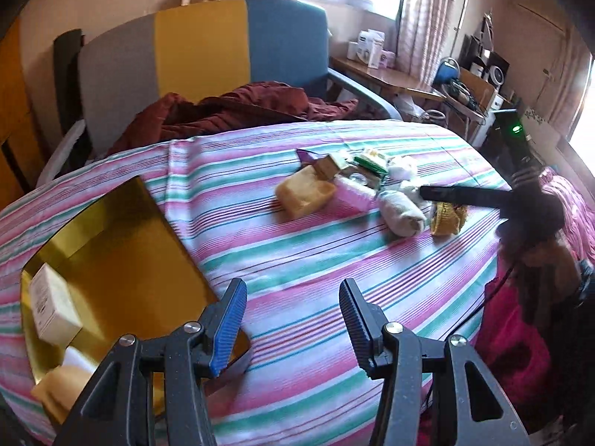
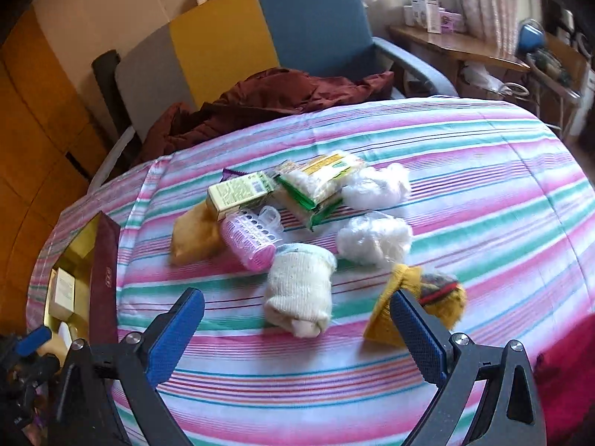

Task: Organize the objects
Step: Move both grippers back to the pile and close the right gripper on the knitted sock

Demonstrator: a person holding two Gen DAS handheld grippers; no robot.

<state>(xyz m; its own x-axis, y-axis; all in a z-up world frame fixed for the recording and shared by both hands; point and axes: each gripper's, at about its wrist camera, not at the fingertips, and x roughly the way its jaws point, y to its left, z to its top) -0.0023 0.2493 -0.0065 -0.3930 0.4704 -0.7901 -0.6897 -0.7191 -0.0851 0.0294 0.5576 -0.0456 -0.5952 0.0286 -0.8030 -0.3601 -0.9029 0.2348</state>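
Gold box (image 1: 122, 245) holds a white carton (image 1: 54, 306); both claws gape wide, empty.

Both wrist cams look fwd over striped bedspread (image 1: 297, 245) toward chair (image 2: 308, 22), sharing the item pile; right cam nearer.

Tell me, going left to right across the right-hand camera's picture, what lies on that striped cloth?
Gold-lined box → mustard pouch → pink hair roller → rolled cream sock → white fluff ball → yellow knitted piece.
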